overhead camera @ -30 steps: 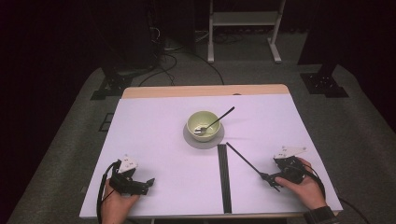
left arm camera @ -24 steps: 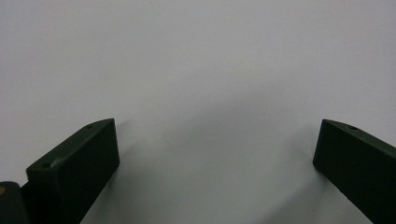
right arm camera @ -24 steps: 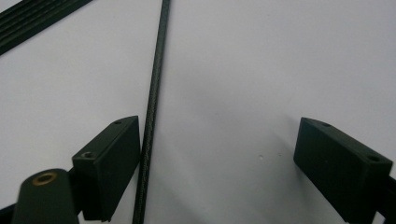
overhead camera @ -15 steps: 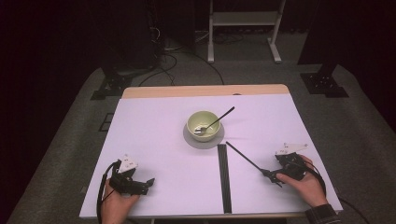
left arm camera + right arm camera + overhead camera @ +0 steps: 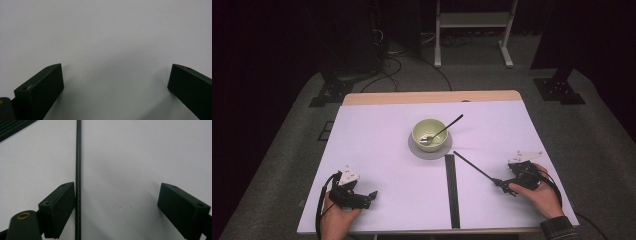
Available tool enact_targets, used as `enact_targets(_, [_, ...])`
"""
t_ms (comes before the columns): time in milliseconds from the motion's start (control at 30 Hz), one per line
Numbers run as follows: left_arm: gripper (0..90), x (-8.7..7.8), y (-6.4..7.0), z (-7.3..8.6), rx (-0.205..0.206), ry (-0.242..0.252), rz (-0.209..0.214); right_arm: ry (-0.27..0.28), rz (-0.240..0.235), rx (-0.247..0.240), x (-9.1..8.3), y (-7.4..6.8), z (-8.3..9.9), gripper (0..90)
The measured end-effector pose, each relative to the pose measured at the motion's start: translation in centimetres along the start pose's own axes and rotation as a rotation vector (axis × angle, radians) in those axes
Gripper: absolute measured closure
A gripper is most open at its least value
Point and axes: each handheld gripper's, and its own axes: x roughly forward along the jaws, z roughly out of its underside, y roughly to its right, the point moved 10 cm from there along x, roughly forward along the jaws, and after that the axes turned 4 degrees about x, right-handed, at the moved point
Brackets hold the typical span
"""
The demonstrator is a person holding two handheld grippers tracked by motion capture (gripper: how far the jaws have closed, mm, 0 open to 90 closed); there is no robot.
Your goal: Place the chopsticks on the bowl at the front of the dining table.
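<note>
A thin black rod [image 5: 476,167] lies slantwise on the white table [image 5: 377,150], between the bowl and my right gripper [image 5: 506,187]. In the right gripper view the rod [image 5: 78,167] runs straight up along the inner face of the left jaw, and my right gripper [image 5: 117,192] stands wide open around it. A pale green bowl [image 5: 429,132] on a grey saucer [image 5: 429,150] holds a spoon [image 5: 443,129] whose handle sticks out to the back right. My left gripper [image 5: 370,198] rests at the front left, open [image 5: 115,70] over bare table.
A long black strip [image 5: 452,190] runs from the saucer toward the front edge; its corner [image 5: 12,127] shows in the right gripper view. A wooden edge [image 5: 432,97] bounds the table's far side. Stands and cables lie on the floor beyond.
</note>
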Motion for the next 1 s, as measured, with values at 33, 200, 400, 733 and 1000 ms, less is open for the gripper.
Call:
enact_targets(33, [0.0, 0.0, 0.0, 0.0, 0.000, 0.000, 0.000, 0.000, 0.000, -0.001, 0.0, 0.0, 0.0, 13.1])
enact_targets(200, [0.0, 0.0, 0.0, 0.0, 0.000, 0.000, 0.000, 0.005, -0.001, -0.008, 0.0, 0.0, -0.1, 13.1])
enact_targets(400, [0.0, 0.0, 0.0, 0.0, 0.000, 0.000, 0.000, 0.022, -0.024, 0.000, -0.1, -0.5, -0.7, 13.2])
enact_targets(733, [0.0, 0.0, 0.0, 0.0, 0.000, 0.000, 0.000, 0.035, -0.038, -0.004, 0.1, -1.1, -1.5, 13.2])
enact_targets(1000, [0.0, 0.0, 0.0, 0.0, 0.000, 0.000, 0.000, 0.039, -0.048, -0.024, 0.8, -1.9, -2.6, 14.0])
